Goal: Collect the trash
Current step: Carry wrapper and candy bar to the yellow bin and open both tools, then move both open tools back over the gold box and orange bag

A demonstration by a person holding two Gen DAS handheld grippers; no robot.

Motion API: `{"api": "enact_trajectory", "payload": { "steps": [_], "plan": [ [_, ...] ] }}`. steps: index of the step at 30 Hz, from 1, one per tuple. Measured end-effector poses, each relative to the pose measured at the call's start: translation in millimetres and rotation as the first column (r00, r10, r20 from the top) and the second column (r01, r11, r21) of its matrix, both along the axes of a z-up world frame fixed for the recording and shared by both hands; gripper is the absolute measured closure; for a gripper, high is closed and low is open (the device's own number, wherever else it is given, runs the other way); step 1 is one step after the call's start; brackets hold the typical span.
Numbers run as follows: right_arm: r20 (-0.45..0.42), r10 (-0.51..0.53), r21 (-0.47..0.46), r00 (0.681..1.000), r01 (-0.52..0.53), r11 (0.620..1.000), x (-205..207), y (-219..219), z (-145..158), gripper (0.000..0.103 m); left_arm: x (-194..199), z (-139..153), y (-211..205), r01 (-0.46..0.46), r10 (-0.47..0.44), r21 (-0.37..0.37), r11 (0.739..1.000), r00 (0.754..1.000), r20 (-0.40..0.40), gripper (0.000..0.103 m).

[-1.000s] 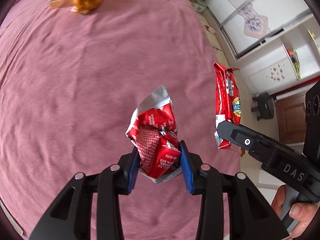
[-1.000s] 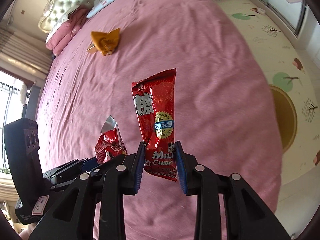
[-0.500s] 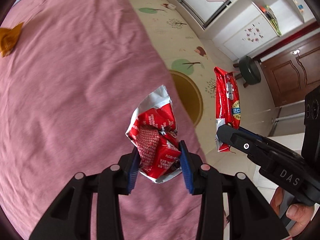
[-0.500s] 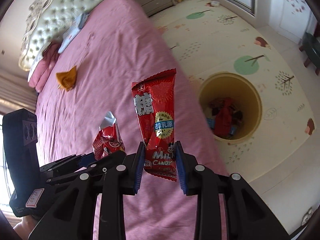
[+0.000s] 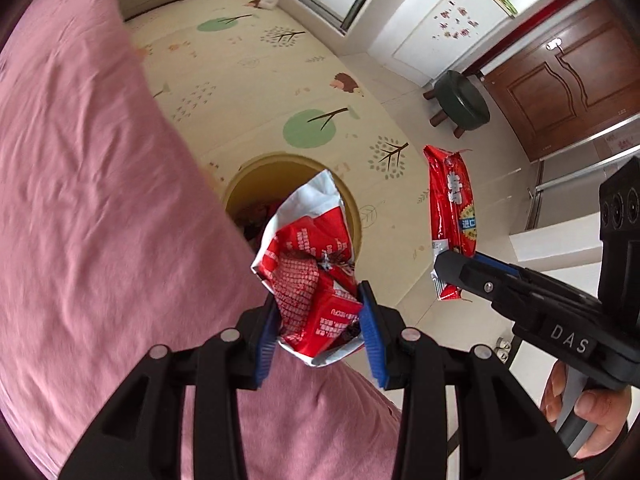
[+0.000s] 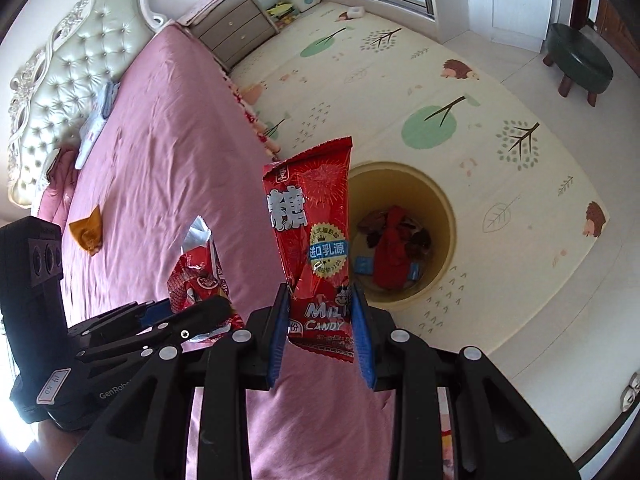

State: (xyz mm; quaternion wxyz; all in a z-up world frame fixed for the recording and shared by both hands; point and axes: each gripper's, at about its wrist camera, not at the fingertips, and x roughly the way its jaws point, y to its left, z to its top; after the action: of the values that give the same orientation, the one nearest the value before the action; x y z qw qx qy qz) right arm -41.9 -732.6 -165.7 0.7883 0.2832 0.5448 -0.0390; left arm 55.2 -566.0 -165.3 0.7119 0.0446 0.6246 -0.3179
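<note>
My left gripper (image 5: 322,322) is shut on a crumpled red and white wrapper (image 5: 310,264), which also shows as the crumpled wrapper (image 6: 198,268) in the right wrist view. My right gripper (image 6: 320,320) is shut on a long red milk candy bag (image 6: 312,232), seen as the red bag (image 5: 452,212) from the left. Both hang over the edge of the pink bed (image 6: 160,152), beside a round yellow bin (image 6: 444,208) on the floor that holds several pieces of trash. The bin's rim (image 5: 256,164) shows behind the crumpled wrapper. An orange wrapper (image 6: 86,232) lies on the bed.
A patterned play mat (image 6: 460,80) covers the floor around the bin. A dark green stool (image 6: 578,62) stands at the far right, a drawer chest (image 6: 232,28) beside the bed's headboard (image 6: 68,60). A brown door (image 5: 560,80) and white cabinets line the wall. A hand (image 5: 592,408) holds the right gripper's handle.
Both grippers swept sideways from over the middle of the bed to its edge, wrappers still held. The yellow bin and floor came into view; the orange wrapper fell behind.
</note>
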Motion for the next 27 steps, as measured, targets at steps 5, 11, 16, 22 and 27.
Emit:
{"api": "enact_trajectory", "payload": {
  "steps": [5, 11, 16, 22, 27],
  "plan": [
    [0.005, -0.034, -0.023, 0.999, 0.034, 0.999, 17, -26, 2, 0.068, 29, 7, -27, 0.033, -0.032, -0.019, 0.999, 0.998, 0.05, 0.057],
    [0.016, -0.094, -0.022, 0.995, 0.094, 0.995, 24, -47, 3, 0.052, 55, 8, -33, 0.018, -0.018, 0.01, 1.0, 0.998, 0.052, 0.009],
    [0.0, -0.099, 0.002, 0.995, 0.099, 0.995, 24, -42, -4, 0.052, 57, 2, -18, -0.005, 0.004, 0.032, 0.999, 0.999, 0.048, 0.009],
    [-0.016, -0.039, 0.007, 0.999, 0.039, 0.999, 33, -9, -3, 0.052, 54, 0, 15, -0.059, 0.057, 0.054, 0.997, 0.998, 0.039, 0.009],
    [0.0, 0.038, 0.017, 0.999, -0.038, 0.999, 48, 34, 6, 0.052, 54, 6, 62, -0.14, 0.139, 0.045, 0.989, 0.99, 0.036, 0.009]
  ]
}}
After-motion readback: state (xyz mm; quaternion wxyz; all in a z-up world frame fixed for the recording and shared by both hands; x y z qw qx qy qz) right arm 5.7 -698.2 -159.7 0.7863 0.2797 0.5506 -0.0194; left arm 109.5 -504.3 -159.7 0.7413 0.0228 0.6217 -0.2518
